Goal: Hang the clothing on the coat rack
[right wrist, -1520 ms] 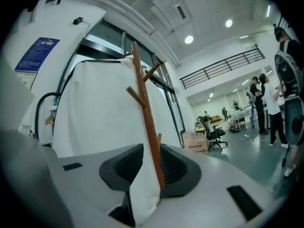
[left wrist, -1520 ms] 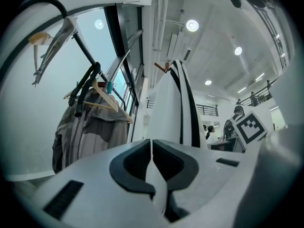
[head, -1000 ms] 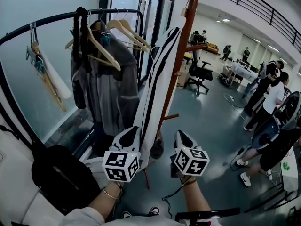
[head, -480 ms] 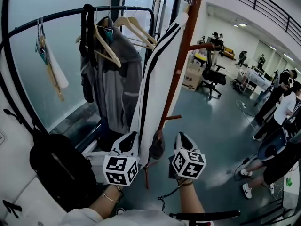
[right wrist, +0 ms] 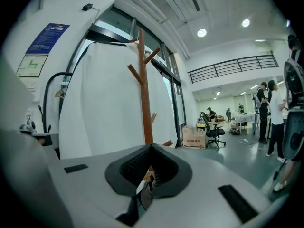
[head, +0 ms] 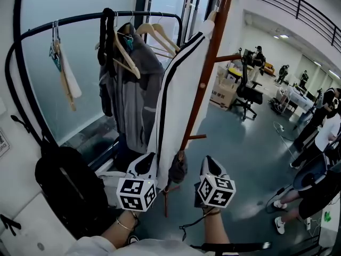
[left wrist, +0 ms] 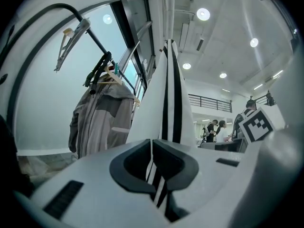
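A white garment with black stripes hangs down along the brown wooden coat rack, its top up near the pegs. My left gripper is shut on the garment's lower edge; in the left gripper view the striped cloth runs down between the closed jaws of the left gripper. My right gripper is just right of the pole's lower part, jaws shut. In the right gripper view the right gripper faces the pole and the white cloth; a thin scrap shows at the seam, and I cannot tell what it is.
A black rail to the left carries a grey jacket and wooden hangers. A black backpack sits at lower left. An office chair, cardboard boxes and people stand to the right on the grey floor.
The view has shifted a little, so the rail and coat rack sit further right in the picture. Both grippers stay at the garment's lower end, left still clamped on it.
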A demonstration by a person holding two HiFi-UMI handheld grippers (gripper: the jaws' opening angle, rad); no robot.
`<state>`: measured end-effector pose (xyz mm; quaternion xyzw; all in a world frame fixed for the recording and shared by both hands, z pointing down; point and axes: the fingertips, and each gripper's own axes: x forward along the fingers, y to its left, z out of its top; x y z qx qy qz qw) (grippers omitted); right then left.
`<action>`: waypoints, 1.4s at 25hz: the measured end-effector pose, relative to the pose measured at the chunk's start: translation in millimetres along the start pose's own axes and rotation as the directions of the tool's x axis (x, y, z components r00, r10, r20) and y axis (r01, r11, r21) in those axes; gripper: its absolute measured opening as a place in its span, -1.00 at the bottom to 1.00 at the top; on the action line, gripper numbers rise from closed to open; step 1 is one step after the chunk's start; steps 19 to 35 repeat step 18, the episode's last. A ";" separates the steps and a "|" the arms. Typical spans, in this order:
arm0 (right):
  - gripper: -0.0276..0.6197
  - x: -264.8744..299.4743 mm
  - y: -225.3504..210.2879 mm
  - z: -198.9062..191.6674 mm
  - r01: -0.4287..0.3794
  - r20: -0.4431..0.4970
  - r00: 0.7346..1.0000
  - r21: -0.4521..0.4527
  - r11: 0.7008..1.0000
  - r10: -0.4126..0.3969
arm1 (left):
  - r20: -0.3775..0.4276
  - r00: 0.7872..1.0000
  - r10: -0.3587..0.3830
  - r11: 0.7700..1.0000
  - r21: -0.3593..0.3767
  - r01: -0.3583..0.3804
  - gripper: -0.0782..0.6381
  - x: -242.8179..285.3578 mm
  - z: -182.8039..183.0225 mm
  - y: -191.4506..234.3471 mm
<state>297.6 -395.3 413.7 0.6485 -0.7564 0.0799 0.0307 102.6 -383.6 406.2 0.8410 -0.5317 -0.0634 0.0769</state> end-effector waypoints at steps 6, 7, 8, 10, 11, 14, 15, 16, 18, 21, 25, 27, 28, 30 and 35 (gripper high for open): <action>-0.85 -6.2 1.2 -0.9 -0.010 0.008 1.000 -0.001 1.000 0.010 | -0.007 1.000 -0.001 1.000 0.003 0.001 -0.73 -1.2 -1.1 -0.4; -0.85 -6.8 1.5 -1.5 -0.012 0.009 1.000 -0.002 1.000 0.012 | -0.008 1.000 -0.002 1.000 0.004 0.002 -0.73 -1.1 -1.0 -0.6; -0.85 -7.2 1.9 -2.2 -0.014 0.010 1.000 -0.003 1.000 0.014 | -0.008 1.000 -0.004 1.000 0.007 0.004 -0.73 -1.1 -0.9 -0.8; -0.85 -7.7 2.0 -4.2 -0.015 0.008 1.000 -0.007 1.000 0.015 | -0.008 1.000 -0.006 1.000 0.010 0.006 -0.73 -1.0 -1.0 -1.7; -0.85 -8.0 1.8 -5.7 -0.016 0.005 1.000 -0.008 1.000 0.016 | -0.008 1.000 -0.007 1.000 0.010 0.008 -0.73 -1.1 -1.3 -2.3; -0.85 -9.3 1.2 -12.3 -0.020 -0.009 1.000 0.000 1.000 0.020 | -0.016 1.000 -0.011 1.000 0.008 0.011 -0.73 -1.6 -3.6 -4.0; -0.85 -10.0 1.0 -14.7 -0.020 -0.014 1.000 0.003 1.000 0.020 | -0.020 1.000 -0.012 1.000 0.007 0.012 -0.73 -1.8 -4.8 -4.3; -0.85 -10.8 0.7 -16.7 -0.020 -0.018 1.000 0.004 1.000 0.020 | -0.024 1.000 -0.013 1.000 0.005 0.013 -0.73 -1.9 -6.0 -4.6; -0.85 -12.1 -0.1 -20.2 -0.018 -0.025 1.000 0.005 1.000 0.018 | -0.031 0.999 -0.016 1.000 0.002 0.016 -0.73 -2.0 -8.2 -5.0; -0.85 -12.1 -0.1 -20.2 -0.018 -0.025 1.000 0.005 1.000 0.018 | -0.031 0.999 -0.016 1.000 0.002 0.016 -0.73 -2.0 -8.2 -5.0; -0.85 -12.1 -0.1 -20.2 -0.018 -0.025 1.000 0.005 1.000 0.018 | -0.031 0.999 -0.016 1.000 0.002 0.016 -0.73 -2.0 -8.2 -5.0; -0.85 -12.1 -0.1 -20.2 -0.018 -0.025 1.000 0.005 1.000 0.018 | -0.031 0.999 -0.016 1.000 0.002 0.016 -0.73 -2.0 -8.2 -5.0; -0.85 -12.1 -0.1 -20.2 -0.018 -0.025 1.000 0.005 1.000 0.018 | -0.031 0.999 -0.016 1.000 0.002 0.016 -0.73 -2.0 -8.2 -5.0; -0.85 -12.1 -0.1 -20.2 -0.018 -0.025 1.000 0.005 1.000 0.018 | -0.031 0.999 -0.016 1.000 0.002 0.016 -0.73 -2.0 -8.2 -5.0; -0.85 -12.1 -0.1 -20.2 -0.018 -0.025 1.000 0.005 1.000 0.018 | -0.031 0.999 -0.016 1.000 0.002 0.016 -0.73 -2.0 -8.2 -5.0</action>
